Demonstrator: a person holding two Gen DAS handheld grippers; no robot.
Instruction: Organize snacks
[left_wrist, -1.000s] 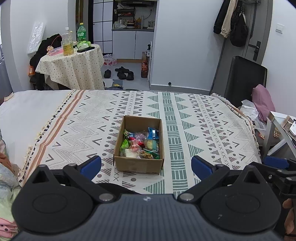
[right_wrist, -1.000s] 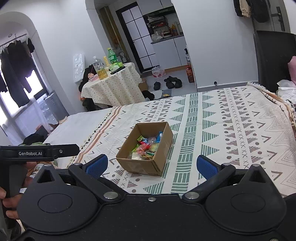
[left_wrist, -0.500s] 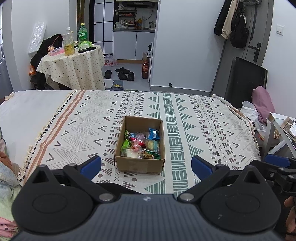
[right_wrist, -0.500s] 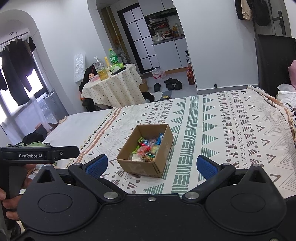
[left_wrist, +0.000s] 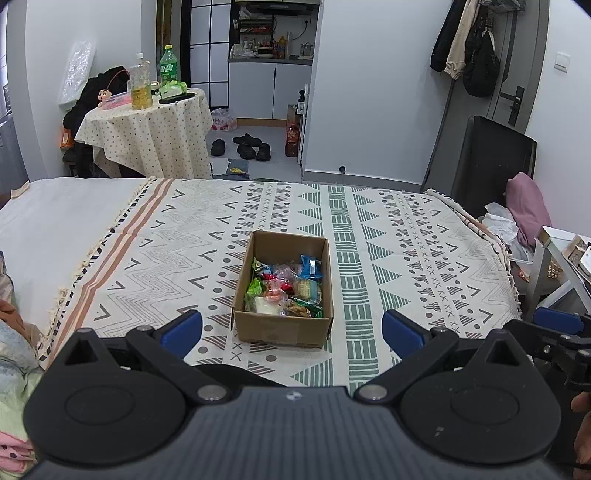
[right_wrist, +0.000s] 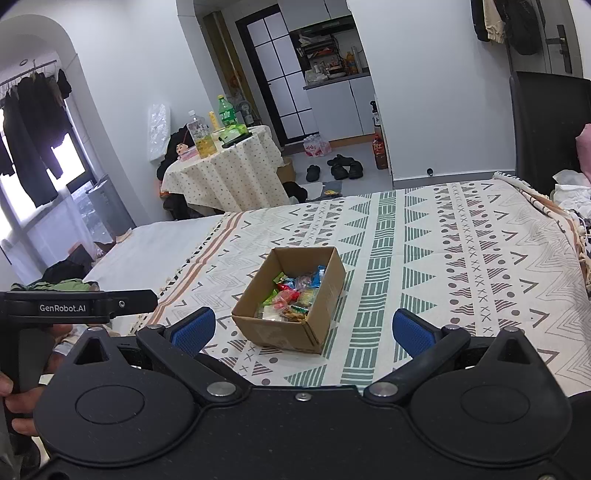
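An open cardboard box (left_wrist: 258, 325) sits on the patterned blanket (left_wrist: 406, 258). It holds several wrapped snacks (left_wrist: 286, 286) in green, red, blue and clear wrappers. The box also shows in the right wrist view (right_wrist: 273, 332) with the snacks (right_wrist: 295, 295) inside. My left gripper (left_wrist: 291, 328) is open and empty, held back from the box near the blanket's front edge. My right gripper (right_wrist: 303, 328) is open and empty, also short of the box. The left gripper's handle (right_wrist: 74, 306) shows at the left of the right wrist view.
The blanket covers a bed (left_wrist: 55, 221) with white sheet at the left. A round table (left_wrist: 147, 129) with bottles stands beyond it. Shoes (left_wrist: 251, 146) lie on the floor. A white side table (left_wrist: 561, 258) and a black chair (left_wrist: 491, 162) are to the right.
Both grippers have drawn back and risen slightly, so the box looks a little farther away. Nothing was picked up or released.
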